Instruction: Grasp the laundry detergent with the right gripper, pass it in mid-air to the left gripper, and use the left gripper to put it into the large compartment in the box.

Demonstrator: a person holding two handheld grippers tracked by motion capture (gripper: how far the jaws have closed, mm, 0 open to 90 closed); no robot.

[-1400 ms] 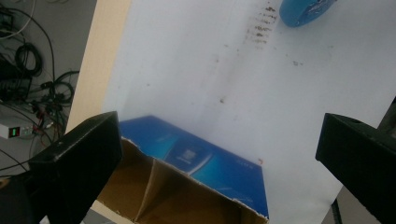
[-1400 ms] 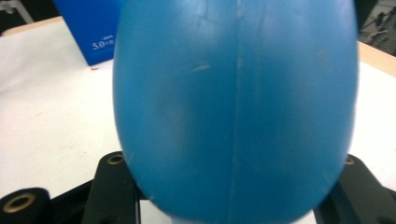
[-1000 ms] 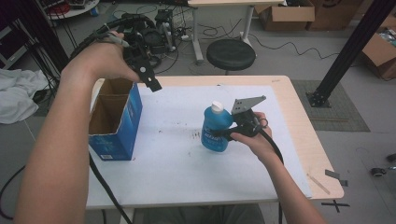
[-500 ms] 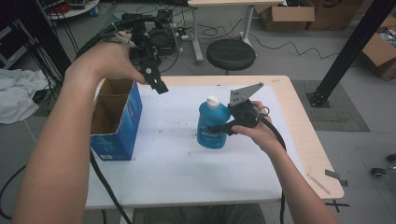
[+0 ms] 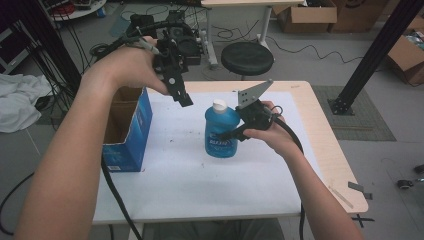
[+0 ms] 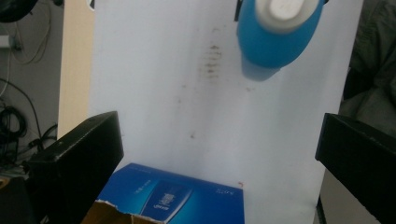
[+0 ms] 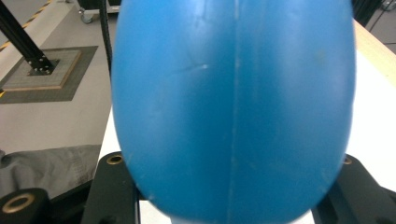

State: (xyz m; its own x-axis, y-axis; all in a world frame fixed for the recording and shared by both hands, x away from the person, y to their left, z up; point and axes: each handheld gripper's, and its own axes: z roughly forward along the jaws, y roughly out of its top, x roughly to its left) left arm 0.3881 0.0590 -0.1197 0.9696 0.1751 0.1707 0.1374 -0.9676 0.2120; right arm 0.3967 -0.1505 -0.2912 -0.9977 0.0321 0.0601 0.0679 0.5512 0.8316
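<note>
Blue bottle with white cap stands upright near the middle of the white-covered tabletop, label facing the person. Right hand-held gripper clamps it from the right side, jaws on either flank of the body; in the right gripper view the blue body bulges between the two black jaws. Grey three-cornered plate sticks up on top of that gripper, cable trailing back along the forearm.

Left hand-held gripper is raised above the tabletop, just left of and above the bottle, pointing down, holding nothing. Its jaws stand wide apart in the left gripper view, with the bottle seen from above at the top edge and bare white surface between.

Open blue cardboard box stands at the left edge of the tabletop, flaps up, apart from the bottle; its torn rim shows below the left gripper. Small dark smudges mark the white surface near the bottle.

Behind the tabletop: black round stool, tangled cables and gear on the floor, cardboard boxes, a black frame post at right. White cloth lies on the floor at left.
</note>
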